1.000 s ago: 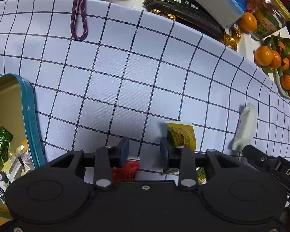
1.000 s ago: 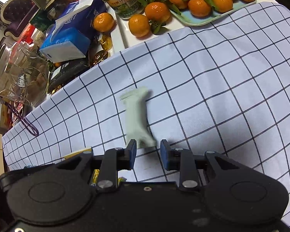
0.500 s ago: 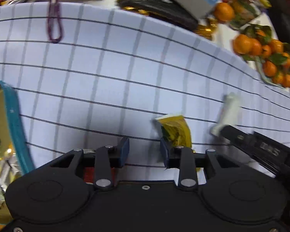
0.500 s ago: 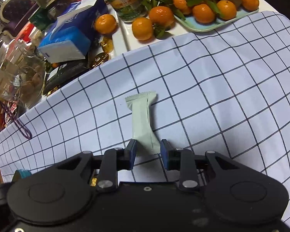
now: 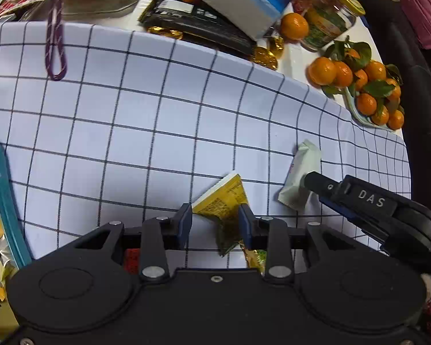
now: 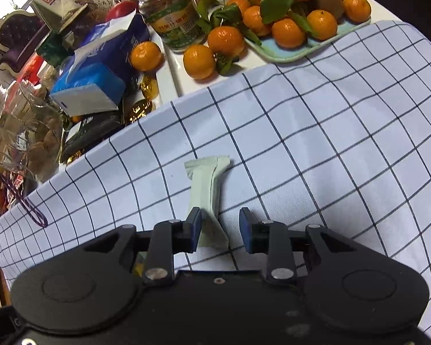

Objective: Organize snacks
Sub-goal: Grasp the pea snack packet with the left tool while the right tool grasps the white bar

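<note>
While both pickups are being lined up: two wrapped snacks lie loose on the checked cloth, neither yet grasped
Left hand-held gripper (image 5: 215, 220): released, jaws apart, set astride the near end of the yellow crinkled foil snack packet (image 5: 221, 199), which lies flat on the cloth; no grip is seen
Right hand-held gripper (image 6: 219, 228): released, jaws apart; the pale green pillow-shaped snack wrapper (image 6: 208, 189) lies lengthwise between them, its near end close against the left pad (image 6: 194, 225)
Step in hand, as judged: closing on each snack so that it can be carried to the teal-rimmed tin with a gold interior (image 5: 5, 201) at the left edge, where other wrapped snacks are already held
How it is best done: the right jaws should be shifted so the green wrapper is centred before closing, since an off-centre pinch could let it swing; the yellow packet should be taken across its body, not by its thin crimped seal
Materials and shapes: both wrappers are thin, light, slippery film with flat sealed ends and are expected to crumple under pressure; the white cloth with a dark grid (image 5: 158, 120) is soft and could be snagged if the pads are pressed into it
Bench surroundings: a pale blue tray of mandarins with leaves (image 6: 290, 51) stands beyond the cloth edge
</note>
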`<state>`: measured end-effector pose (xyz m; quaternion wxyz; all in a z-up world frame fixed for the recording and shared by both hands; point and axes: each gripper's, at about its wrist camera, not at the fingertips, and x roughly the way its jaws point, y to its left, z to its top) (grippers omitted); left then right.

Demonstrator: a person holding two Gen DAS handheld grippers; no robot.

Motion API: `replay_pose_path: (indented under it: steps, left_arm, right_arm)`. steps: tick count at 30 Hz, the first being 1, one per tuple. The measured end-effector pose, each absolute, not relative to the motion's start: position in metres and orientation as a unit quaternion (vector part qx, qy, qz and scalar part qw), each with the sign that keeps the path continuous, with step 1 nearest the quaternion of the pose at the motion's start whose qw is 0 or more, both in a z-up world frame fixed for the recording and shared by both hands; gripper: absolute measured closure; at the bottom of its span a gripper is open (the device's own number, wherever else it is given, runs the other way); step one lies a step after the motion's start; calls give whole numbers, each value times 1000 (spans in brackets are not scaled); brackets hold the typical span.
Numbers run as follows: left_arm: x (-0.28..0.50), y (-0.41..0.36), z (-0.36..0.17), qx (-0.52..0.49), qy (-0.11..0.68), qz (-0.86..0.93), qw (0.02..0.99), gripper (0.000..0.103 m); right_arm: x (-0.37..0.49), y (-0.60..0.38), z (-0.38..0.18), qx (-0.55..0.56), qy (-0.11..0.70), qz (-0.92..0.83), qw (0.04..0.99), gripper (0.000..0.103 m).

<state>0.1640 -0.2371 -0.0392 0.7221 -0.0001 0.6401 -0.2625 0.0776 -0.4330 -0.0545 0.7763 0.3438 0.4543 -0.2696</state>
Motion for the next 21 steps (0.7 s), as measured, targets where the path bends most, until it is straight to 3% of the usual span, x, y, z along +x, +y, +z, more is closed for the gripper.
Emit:
replay_pose_path:
  steps: [4,15,17,18,19,21]
  left_arm:
    - [170,-228,-38,-24,648,-258,717,61]
    - [167,-229,-36,-25,644,-265,718,60]
    - [167,-230,-36,-26,643,-268,717,60]
    - [167,-230,-36,-27,643,-269,717,61]
    - [167,-231,-36,-28,643,-269,716,60]
    - [166,-233,-36,-29,644,-269,715,60]
  right_arm:
    - [80,-431,-54,346,442,-272,782,63]
    - [90,-422,-67,338,447,-266,784,61]
    - [90,-420,-67,326,445,-270,789,61]
    - [91,-420,-67,318,449,-271,790,64]
    - [92,-419,-67,312,451,-273,791,73]
    - [91,-420,-67,314,456,-269,788,75]
